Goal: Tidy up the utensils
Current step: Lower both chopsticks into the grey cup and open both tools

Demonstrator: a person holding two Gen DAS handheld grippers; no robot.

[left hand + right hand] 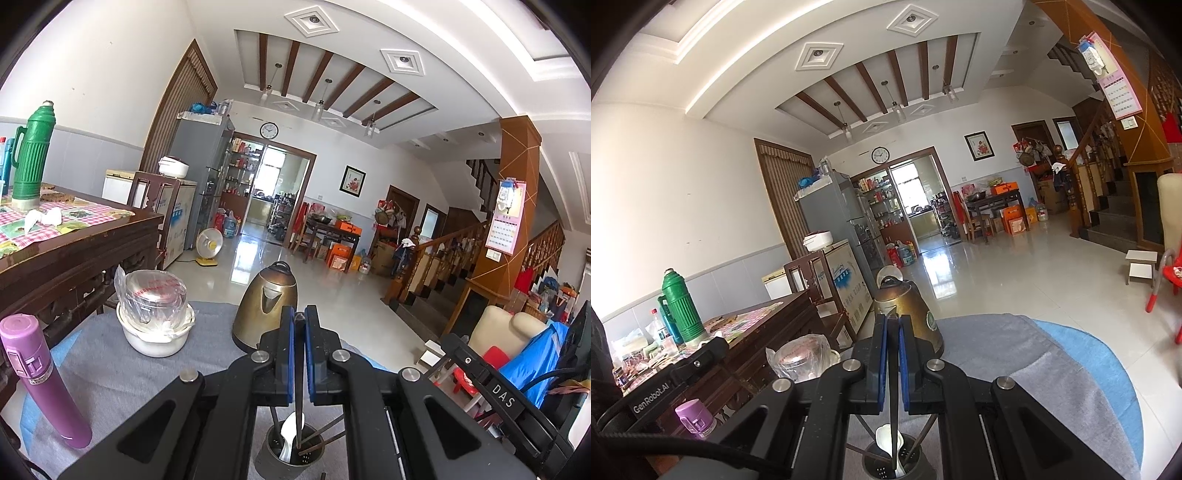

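While both tongs, left [299,321] and right [893,325], each clench what looks like a thin, stiff, light chopstick [298,373], its tip stands in the holder [291,456] below; pinching mid-shaft prevents slipping.

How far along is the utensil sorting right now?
Done: a white spoon and several chopsticks stand in the metal holder. In hand: the left gripper and right gripper each clamp one dark chopstick, lower ends over the holder. Left: releasing both.
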